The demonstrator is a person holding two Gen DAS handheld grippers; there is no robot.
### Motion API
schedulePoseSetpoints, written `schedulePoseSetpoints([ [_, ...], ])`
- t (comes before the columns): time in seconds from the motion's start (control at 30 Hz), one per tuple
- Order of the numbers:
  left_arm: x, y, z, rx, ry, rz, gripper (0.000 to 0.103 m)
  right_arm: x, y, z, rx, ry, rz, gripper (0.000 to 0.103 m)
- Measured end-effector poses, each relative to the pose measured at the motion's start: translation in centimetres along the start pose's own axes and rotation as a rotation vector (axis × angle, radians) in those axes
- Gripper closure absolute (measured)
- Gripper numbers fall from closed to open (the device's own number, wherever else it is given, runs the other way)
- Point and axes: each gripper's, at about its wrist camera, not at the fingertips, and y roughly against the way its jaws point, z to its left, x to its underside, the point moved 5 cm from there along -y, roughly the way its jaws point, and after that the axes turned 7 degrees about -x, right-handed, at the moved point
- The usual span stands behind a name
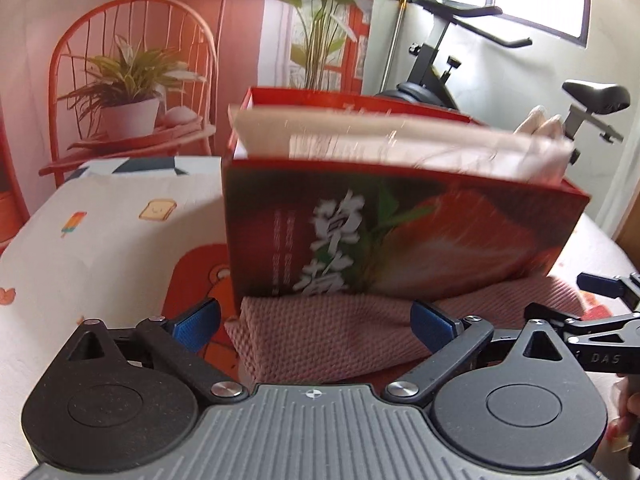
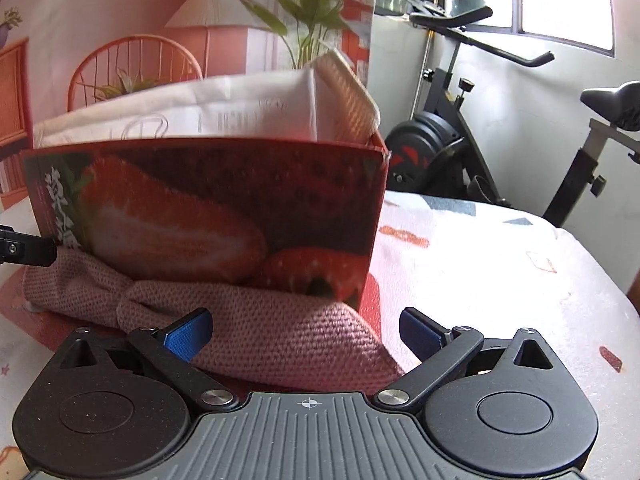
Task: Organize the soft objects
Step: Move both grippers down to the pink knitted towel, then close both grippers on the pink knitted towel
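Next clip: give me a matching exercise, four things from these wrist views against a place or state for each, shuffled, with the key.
Things:
1. pink towel
2. red box
3. white fabric
4. left gripper

Places or states:
A. sticks up out of the open top of the box
B. stands on the patterned sheet, strawberry picture facing the cameras
C. open, jaws on either side of the towel's end
D. lies bunched on the sheet against the front foot of the box

Pairs: 1-D, 2-B, 3-A, 4-C
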Motion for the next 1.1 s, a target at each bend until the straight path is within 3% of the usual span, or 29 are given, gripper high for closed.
schedulePoseSetpoints([
  [0.3, 2.6, -2.9, 1.2, -0.001, 0.072, 0.059, 0.012, 1.3, -1.6, -1.4, -0.023, -0.102, 0.070, 0.009],
  [0.47, 3.0, -2.6, 2.3, 0.031, 0.123, 0.030, 0.018, 1.6, -1.7, -3.0, -0.023, -0.194, 0.082, 0.009],
  [0.6, 3.3, -2.4, 3.5, 0.051, 0.185, 0.012, 0.022, 1.8, -1.9, -2.7, -0.022, -0.179, 0.092, 0.009],
  [0.8, 3.2, -2.8, 3.3, 0.027, 0.178, 0.004, 0.031, 1.1, -2.1, -2.4, -0.048, -0.147, 0.099, 0.017],
  [0.93, 3.6, -2.3, 2.9, 0.063, 0.158, -0.001, 0.053, 1.1, -1.9, -2.4, -0.082, -0.152, 0.092, 0.028],
  [1.1, 3.9, -2.2, 2.4, 0.081, 0.130, 0.002, 0.068, 1.2, -1.4, -1.7, -0.167, -0.118, 0.078, 0.062],
])
